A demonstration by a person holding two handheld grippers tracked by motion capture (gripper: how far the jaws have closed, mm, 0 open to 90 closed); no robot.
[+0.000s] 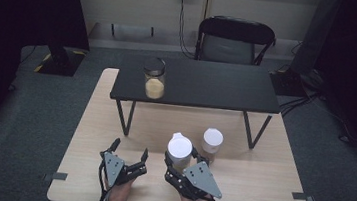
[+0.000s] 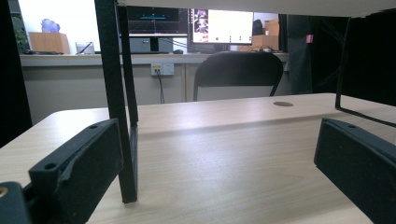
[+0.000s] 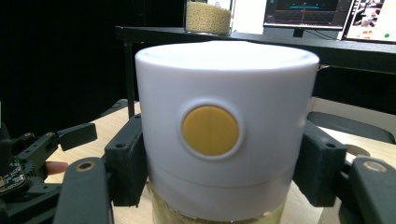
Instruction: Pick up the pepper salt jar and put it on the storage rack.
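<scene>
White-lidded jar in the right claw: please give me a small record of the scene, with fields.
held thing: white-lidded jar, yellowish contents below its lid, yellow round button on the lid's side
right claw: shut on the jar's lid from both sides
left claw: open, nothing between its jaws, low over the wooden table
second white-lidded jar: stands on the wooden table, beside the held one
glass jar: on the black shelf, part full of yellow grains

The left gripper (image 2: 219, 172) holds its fingers (image 2: 79, 172) wide apart, low over the wooden table (image 2: 224, 154).
</scene>
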